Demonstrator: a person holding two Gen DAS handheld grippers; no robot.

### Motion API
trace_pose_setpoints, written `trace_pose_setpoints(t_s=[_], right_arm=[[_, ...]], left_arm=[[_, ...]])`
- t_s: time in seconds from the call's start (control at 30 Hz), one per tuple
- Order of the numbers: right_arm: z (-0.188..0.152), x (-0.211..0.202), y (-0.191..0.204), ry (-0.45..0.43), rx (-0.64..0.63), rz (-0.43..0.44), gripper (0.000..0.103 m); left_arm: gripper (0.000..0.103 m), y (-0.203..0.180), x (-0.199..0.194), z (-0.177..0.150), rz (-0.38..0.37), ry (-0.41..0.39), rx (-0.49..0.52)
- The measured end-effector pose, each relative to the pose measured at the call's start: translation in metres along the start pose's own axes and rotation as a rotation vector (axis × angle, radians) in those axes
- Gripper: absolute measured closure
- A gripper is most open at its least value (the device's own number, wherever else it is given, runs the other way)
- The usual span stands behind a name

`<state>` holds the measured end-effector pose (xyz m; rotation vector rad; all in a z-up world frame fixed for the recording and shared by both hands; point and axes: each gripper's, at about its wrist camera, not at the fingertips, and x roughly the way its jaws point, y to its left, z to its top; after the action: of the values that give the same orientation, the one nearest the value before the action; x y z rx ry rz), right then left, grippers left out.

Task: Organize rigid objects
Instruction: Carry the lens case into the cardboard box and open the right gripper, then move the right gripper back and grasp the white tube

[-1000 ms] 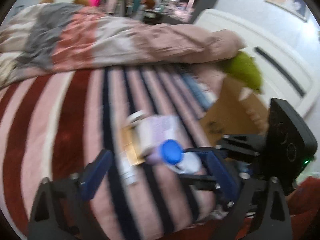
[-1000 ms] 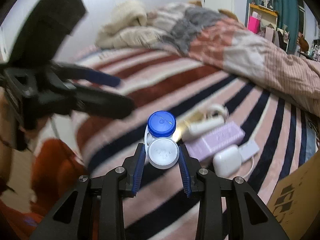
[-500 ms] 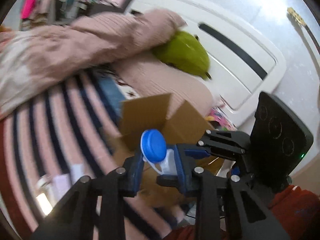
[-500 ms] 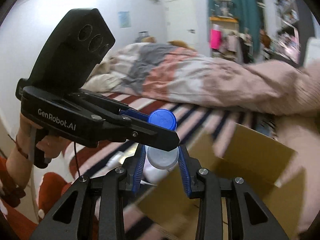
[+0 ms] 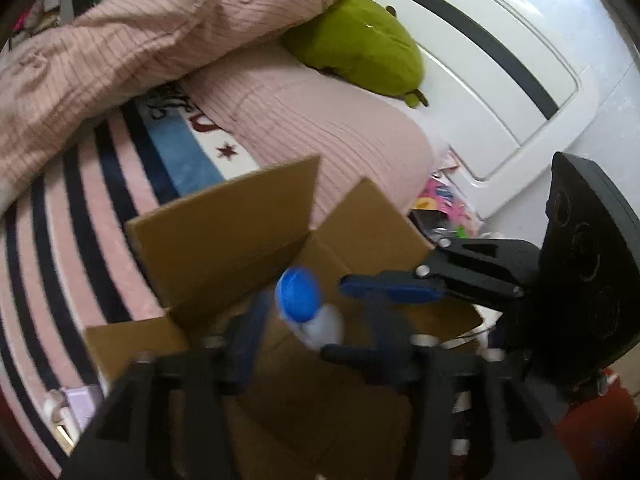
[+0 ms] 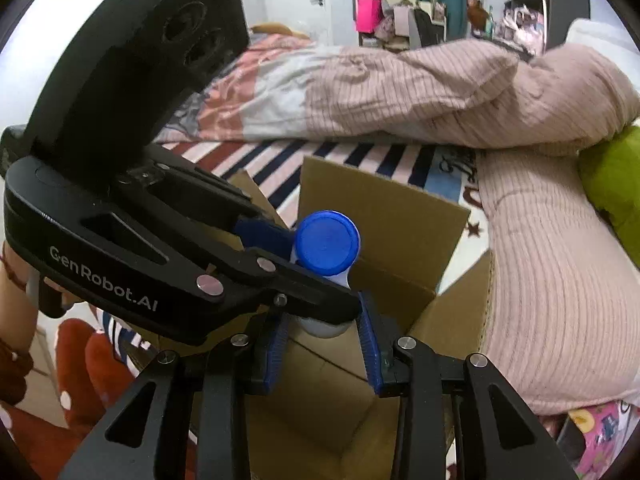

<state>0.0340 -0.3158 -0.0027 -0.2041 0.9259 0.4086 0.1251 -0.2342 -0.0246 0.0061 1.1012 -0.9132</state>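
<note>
A white case with a blue round lid (image 6: 328, 245) hangs over the open cardboard box (image 6: 384, 216). My right gripper (image 6: 323, 330) looks shut on its white lower part. In the left wrist view the same case (image 5: 308, 306) shows blurred between the fingers of my left gripper (image 5: 312, 330), above the box (image 5: 224, 232). There the jaws stand wider than the case and I see no contact. In the right wrist view the left gripper's finger crosses in front of the case.
The box stands on a striped pink and navy blanket (image 5: 80, 184). A pink ribbed pillow (image 6: 552, 264) and a green plush (image 5: 360, 44) lie beside it. A white headboard (image 5: 500, 60) is behind. Small items (image 5: 76, 404) lie left of the box.
Both grippers have carried the case from the small items on the blanket to above the open box. The left gripper first closed around it, and now its jaws stand wider.
</note>
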Motion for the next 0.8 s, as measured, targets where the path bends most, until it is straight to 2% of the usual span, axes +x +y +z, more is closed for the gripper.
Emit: trace_pose_setpoints(t_s=[0.1,0.13,0.17,0.23,0.3,0.33,0.43,0.53,0.57,0.67,0.8], right_arm=[[0.001,-0.001,0.003,0.009,0.006,-0.022,0.049],[0.002,-0.001,0.006,0.008,0.001,-0.02,0.04],[0.002,-0.004,0.01,0.006,-0.007,-0.018,0.036],[0.006,-0.011,0.022,-0.011,-0.021,-0.007,0.033],[0.013,-0.014,0.034,-0.038,-0.038,0.006,0.016],[0.017,-0.017,0.043,-0.064,-0.055,0.016,0.002],[0.026,-0.02,0.084,-0.129,-0.132,0.032,0.0],[0.034,-0.011,0.129,-0.143,-0.211,0.042,0.0],[0.035,-0.006,0.143,-0.147,-0.242,0.06,0.0],[0.036,0.017,0.186,-0.107,-0.288,0.134,0.0],[0.03,0.06,0.227,-0.032,-0.289,0.293,0.0]], left_arm=[[0.038,0.002,-0.021,-0.004,-0.016,-0.044,-0.004],[0.034,0.003,-0.029,-0.004,-0.018,-0.06,-0.006],[0.029,0.003,-0.041,-0.008,-0.01,-0.085,-0.004],[0.026,0.005,-0.069,-0.02,0.043,-0.142,0.0],[0.025,0.011,-0.095,-0.034,0.098,-0.187,-0.009],[0.023,0.015,-0.108,-0.042,0.126,-0.209,-0.012],[0.017,0.031,-0.152,-0.076,0.244,-0.282,-0.049],[0.017,0.055,-0.182,-0.112,0.356,-0.323,-0.117],[0.017,0.064,-0.189,-0.122,0.37,-0.335,-0.132],[0.016,0.099,-0.207,-0.161,0.416,-0.367,-0.212],[0.016,0.14,-0.209,-0.213,0.477,-0.369,-0.295]])
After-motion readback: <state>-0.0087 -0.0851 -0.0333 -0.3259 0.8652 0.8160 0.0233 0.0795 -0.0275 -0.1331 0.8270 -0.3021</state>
